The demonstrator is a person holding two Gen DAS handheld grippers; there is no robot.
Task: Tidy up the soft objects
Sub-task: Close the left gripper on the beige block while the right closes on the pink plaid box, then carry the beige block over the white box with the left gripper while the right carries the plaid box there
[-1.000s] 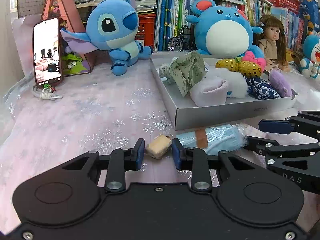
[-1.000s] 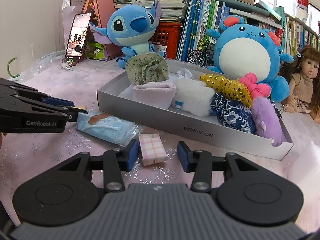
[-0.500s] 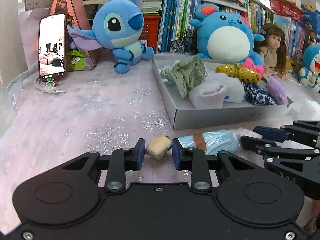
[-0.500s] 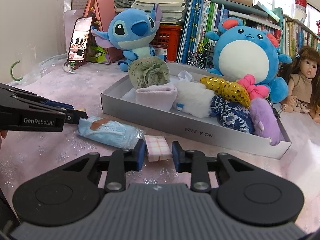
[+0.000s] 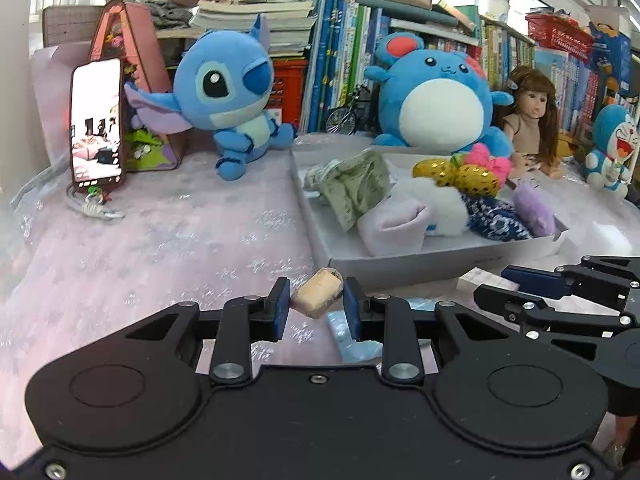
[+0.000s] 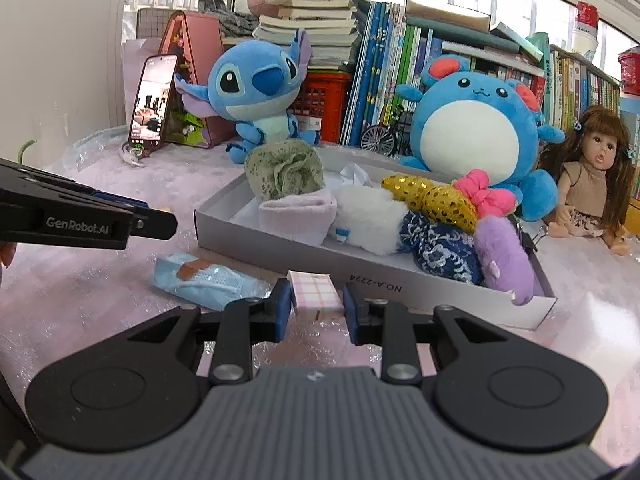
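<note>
My left gripper (image 5: 313, 300) is shut on a small tan soft block (image 5: 318, 293), lifted a little above the pink cloth. My right gripper (image 6: 315, 300) is shut on a pink checked soft block (image 6: 316, 295), just in front of the grey box (image 6: 372, 282). The box holds several soft things: a green cloth (image 6: 285, 170), a folded pink towel (image 6: 298, 216), a white fluffy piece (image 6: 370, 220), gold sequin pieces (image 6: 434, 198), a blue patterned cloth (image 6: 442, 250) and a purple plush (image 6: 504, 258). A blue mask pack (image 6: 204, 276) lies on the cloth left of the right gripper.
Behind the box stand a blue alien plush (image 6: 256, 92), a round blue plush (image 6: 468, 120), a doll (image 6: 592, 172) and rows of books (image 6: 400, 76). A phone (image 5: 96, 120) leans at the left. The left gripper's side (image 6: 80, 220) reaches in from the left in the right wrist view.
The right jaws closed onto the pink checked block. Both grippers rose a little with their blocks, so the shelves and toys sit lower in each view.
</note>
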